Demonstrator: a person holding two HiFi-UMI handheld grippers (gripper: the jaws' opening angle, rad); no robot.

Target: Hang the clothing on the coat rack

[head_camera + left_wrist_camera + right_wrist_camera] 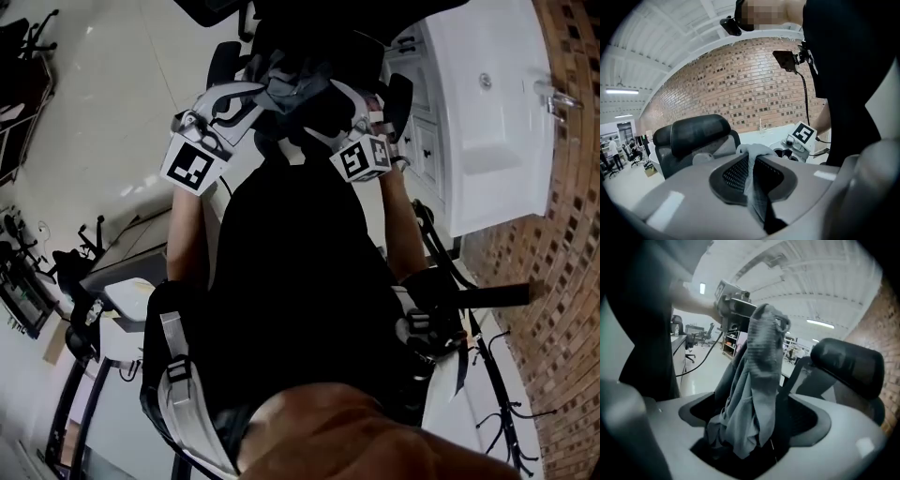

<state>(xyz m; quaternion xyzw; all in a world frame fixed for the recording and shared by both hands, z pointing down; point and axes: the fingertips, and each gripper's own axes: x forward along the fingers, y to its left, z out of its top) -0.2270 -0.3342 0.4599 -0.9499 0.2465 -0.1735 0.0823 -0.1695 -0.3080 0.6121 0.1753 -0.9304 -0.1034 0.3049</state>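
My left gripper [753,163] is closed on the grey clothing [758,151]. A fold of it is pinched between the two jaws, and a small bunch stands out above them. My right gripper [751,414] has its jaws wide apart. The clothing hangs down into the gap between them, but the pads do not press on it.

In the head view both grippers are raised in front of my black shirt [300,281], near to each other, and the clothing is bunched between them. In the right gripper view the clothing hangs from the left gripper above, and its lower end lies loosely in the open jaws.

A black chair [691,136] stands behind the clothing in both gripper views. A brick wall [740,86] is behind the chair, and a white cabinet [487,122] stands against this wall. The floor [122,84] is pale and shiny.
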